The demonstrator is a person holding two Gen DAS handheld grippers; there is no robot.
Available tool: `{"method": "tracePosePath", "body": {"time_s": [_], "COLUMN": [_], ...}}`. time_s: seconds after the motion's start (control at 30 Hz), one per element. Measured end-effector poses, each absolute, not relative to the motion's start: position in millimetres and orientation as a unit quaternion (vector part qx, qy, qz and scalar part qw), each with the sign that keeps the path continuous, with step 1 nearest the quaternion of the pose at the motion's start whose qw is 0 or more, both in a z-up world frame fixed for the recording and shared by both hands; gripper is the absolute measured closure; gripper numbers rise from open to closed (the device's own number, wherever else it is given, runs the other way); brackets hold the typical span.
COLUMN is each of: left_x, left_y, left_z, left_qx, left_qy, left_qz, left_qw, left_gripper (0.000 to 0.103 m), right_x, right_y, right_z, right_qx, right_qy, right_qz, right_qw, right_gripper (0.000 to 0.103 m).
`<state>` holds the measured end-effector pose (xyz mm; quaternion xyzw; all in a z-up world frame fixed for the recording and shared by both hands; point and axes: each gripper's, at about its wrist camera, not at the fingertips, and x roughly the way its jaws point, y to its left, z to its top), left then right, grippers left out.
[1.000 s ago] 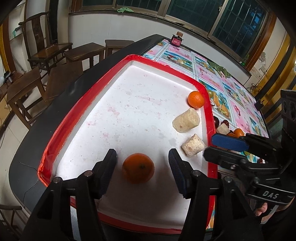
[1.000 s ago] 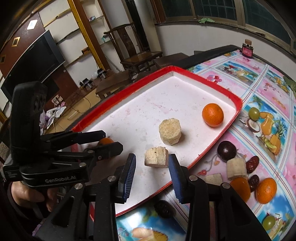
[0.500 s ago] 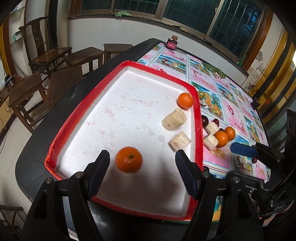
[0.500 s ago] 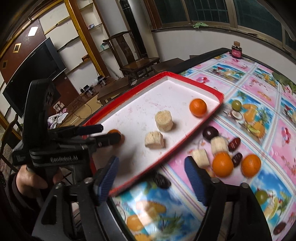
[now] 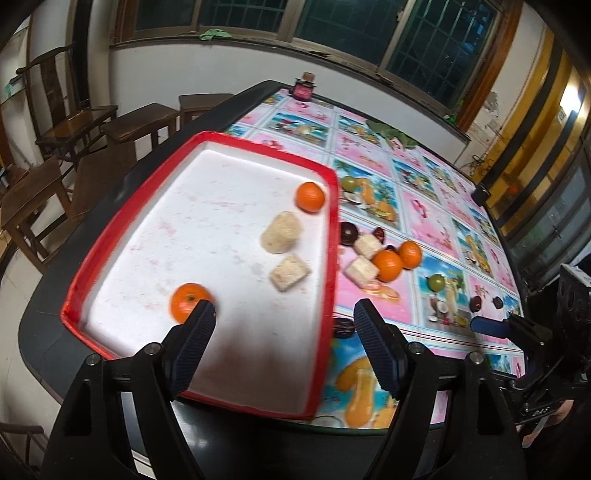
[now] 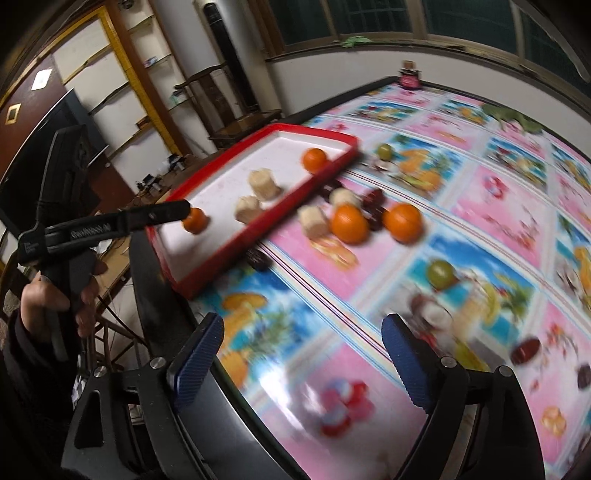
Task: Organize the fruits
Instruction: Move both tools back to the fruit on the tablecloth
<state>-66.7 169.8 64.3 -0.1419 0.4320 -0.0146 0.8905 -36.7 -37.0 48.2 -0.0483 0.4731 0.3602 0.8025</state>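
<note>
Both my hand-held grippers tilt down over the table, empty.

My left hand-held gripper point(image 5: 282, 332) hangs above the near end of the red tray point(image 5: 334, 236), jaws opening with nothing between them; an orange point(image 5: 186, 301) sits in the tray beside its left finger. My right hand-held gripper point(image 6: 301, 354) is right of the tray over the fruit-print cloth, jaws opening wide, empty.

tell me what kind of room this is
Likely a home dining or living room: a table with a fruit-print cloth, wooden chairs along the wall, a dark TV screen beside shelves, and big barred windows.
</note>
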Motion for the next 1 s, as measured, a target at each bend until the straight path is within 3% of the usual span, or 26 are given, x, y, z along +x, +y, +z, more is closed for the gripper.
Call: {"method": "tracePosePath", "body": {"time_s": [1.0], "left_x": [-25], "left_y": [78], "left_z": [56], "left_qx": [-0.077], "left_qy": [0.461], "left_qz": [-0.110], "left_qw": [0.877], "left_gripper": [0.025], "right_x": [-14], "right_y": [-120], "right_z": [48], "right_qx": [0.006], "right_qy": [0.473], "right_qz": [0.280], "right_qw": [0.835], "right_gripper": [0.015]}}
